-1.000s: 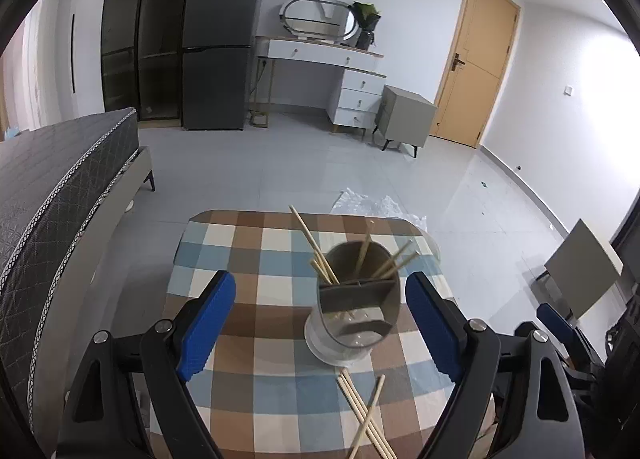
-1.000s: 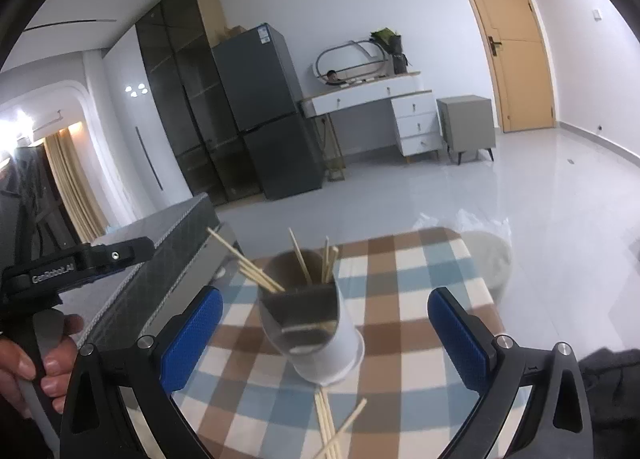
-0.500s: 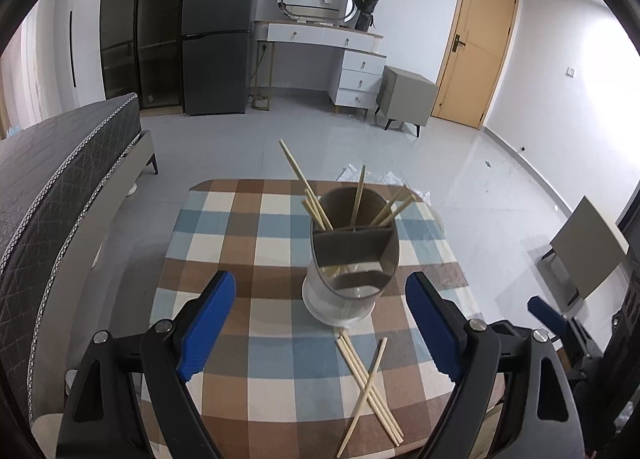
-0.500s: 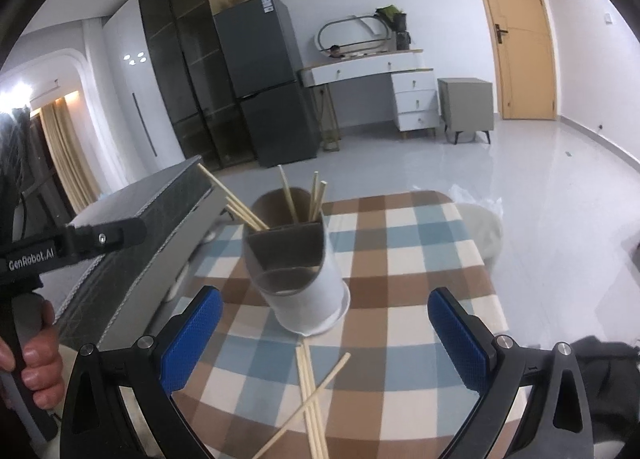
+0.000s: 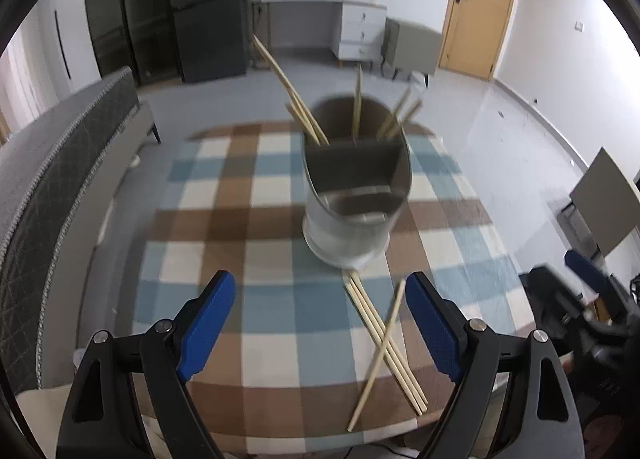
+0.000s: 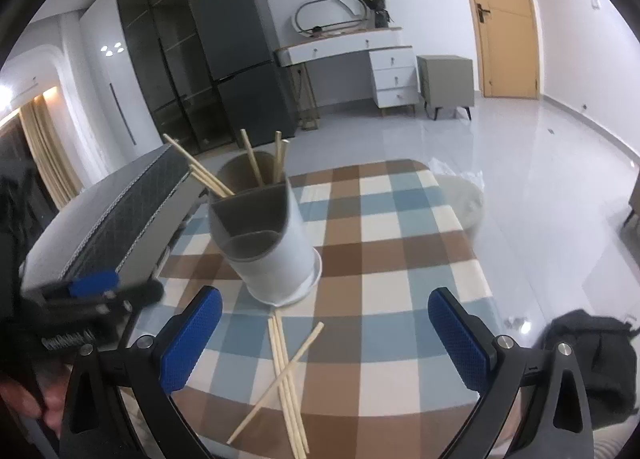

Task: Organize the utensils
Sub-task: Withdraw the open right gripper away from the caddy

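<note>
Loose chopsticks lying crossed on the checked table, just in front of the utensil holder (divided into compartments, white outside, grey inside). Further chopsticks standing tilted in the holder's rear compartment; front compartment holding none visible. Left tongs released, spread wide above the table, nothing between the blue pads. Right tongs likewise released, empty, poised over the loose chopsticks.

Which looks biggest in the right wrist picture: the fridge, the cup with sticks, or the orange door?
As they look:
1. fridge
2. orange door
3. cup with sticks
The cup sits much nearer the camera, so real sizes differ even more.
</note>
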Demonstrator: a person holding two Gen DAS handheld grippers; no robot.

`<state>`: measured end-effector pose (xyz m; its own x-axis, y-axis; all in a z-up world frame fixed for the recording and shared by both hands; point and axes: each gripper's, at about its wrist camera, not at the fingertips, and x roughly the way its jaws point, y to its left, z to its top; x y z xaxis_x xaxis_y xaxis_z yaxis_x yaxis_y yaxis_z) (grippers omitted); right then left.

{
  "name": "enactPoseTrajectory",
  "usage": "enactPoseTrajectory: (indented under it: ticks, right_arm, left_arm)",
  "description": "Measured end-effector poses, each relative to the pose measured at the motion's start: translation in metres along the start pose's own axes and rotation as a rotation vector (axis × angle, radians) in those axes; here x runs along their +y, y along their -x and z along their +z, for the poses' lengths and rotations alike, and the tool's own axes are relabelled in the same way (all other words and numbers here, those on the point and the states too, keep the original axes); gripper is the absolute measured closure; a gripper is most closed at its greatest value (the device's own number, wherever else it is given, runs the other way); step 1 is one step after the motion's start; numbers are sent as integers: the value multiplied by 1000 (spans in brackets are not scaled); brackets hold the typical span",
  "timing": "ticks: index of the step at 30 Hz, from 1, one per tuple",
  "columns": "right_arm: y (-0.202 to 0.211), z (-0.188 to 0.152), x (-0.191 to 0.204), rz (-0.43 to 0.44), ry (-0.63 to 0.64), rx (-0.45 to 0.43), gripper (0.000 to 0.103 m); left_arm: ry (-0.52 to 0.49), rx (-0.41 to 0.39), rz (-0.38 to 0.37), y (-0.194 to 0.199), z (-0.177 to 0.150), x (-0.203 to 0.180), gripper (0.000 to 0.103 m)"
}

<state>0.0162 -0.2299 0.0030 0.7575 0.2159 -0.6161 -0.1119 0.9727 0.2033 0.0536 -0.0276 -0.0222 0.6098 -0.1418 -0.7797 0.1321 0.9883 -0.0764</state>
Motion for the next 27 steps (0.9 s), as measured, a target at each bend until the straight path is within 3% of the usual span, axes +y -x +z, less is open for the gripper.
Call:
enactPoseTrajectory:
  ticks: [5,11,18,27]
  right_arm:
    - [-2,-2,-15,-11,-45,26,0]
    - [-13,-6,-18,-11,-28,115,0]
    - [-8,-6,-22,55,-45,109,0]
    - [-10,-4,-30,45,-71,107,0]
  left_arm:
    - [-31,82,-57,-24,-9,-14,19]
    - [-93,132,-59,-48,-12,-32,19]
    - [-132,198,-57,-84,-15,-44,19]
    - [-166,257,-68,-119,-13,-61,20]
